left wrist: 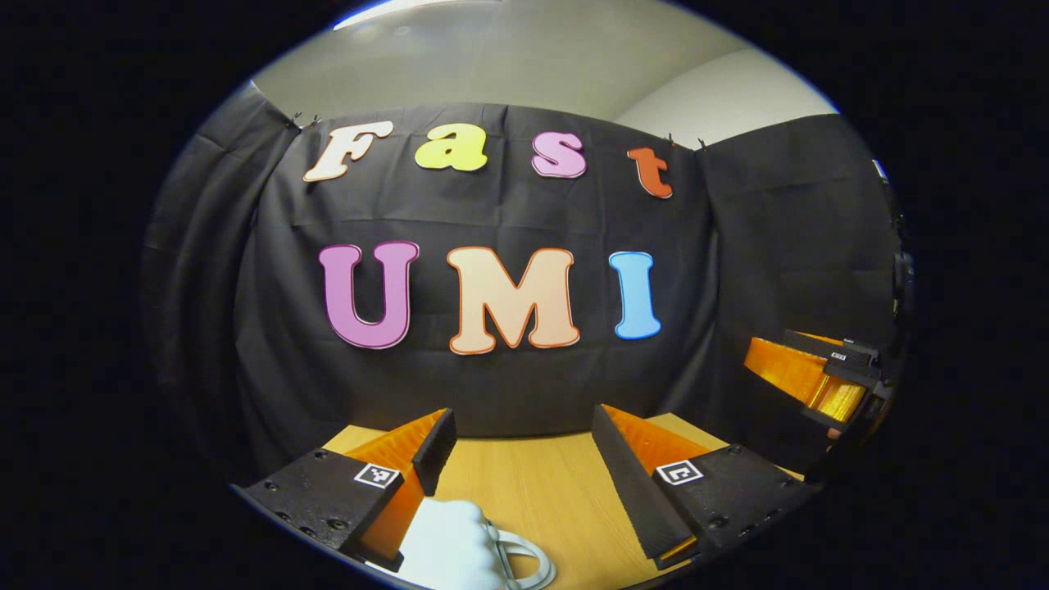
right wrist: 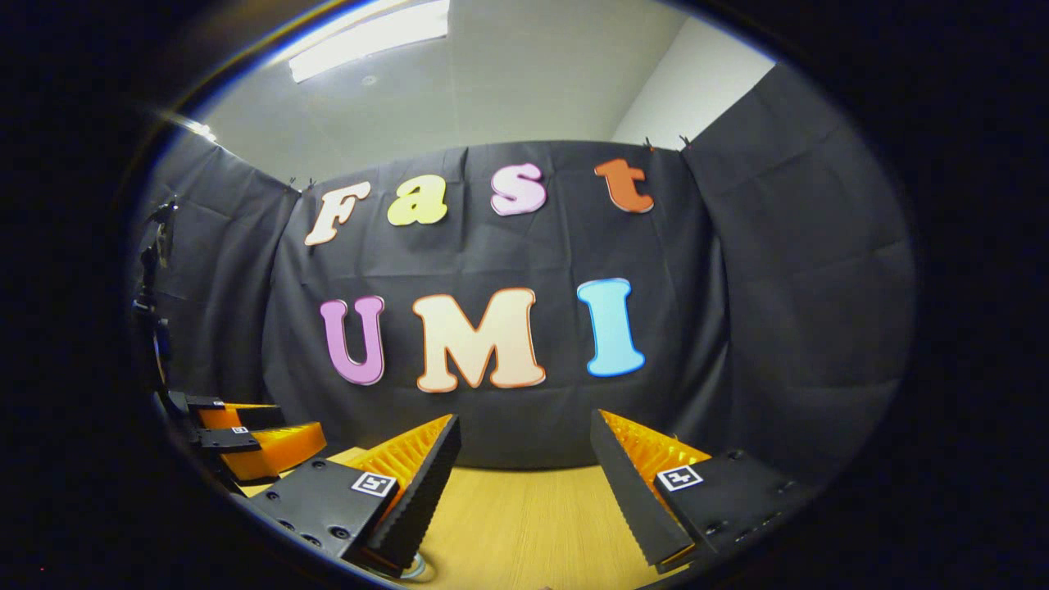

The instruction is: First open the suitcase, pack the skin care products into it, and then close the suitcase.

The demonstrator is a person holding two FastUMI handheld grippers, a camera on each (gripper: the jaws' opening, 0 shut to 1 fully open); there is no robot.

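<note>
Wooden table (left wrist: 541, 492) under both wide-spread grippers

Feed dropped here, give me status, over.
Left gripper open, right gripper open, both above wooden table. White object below left gripper. Suitcase unseen.

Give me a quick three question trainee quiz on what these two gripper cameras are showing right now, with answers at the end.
1. True or false: the left gripper has its fingers shut on an object.
2. Multiple choice: the surface beneath the right gripper is A) a wooden table, B) a carpet, C) a metal tray.
3. Fill in: the white object at the bottom of the left gripper view lies on the ____.

Key: 1 false, the fingers stand apart; 2 A, the wooden table; 3 table.
</note>
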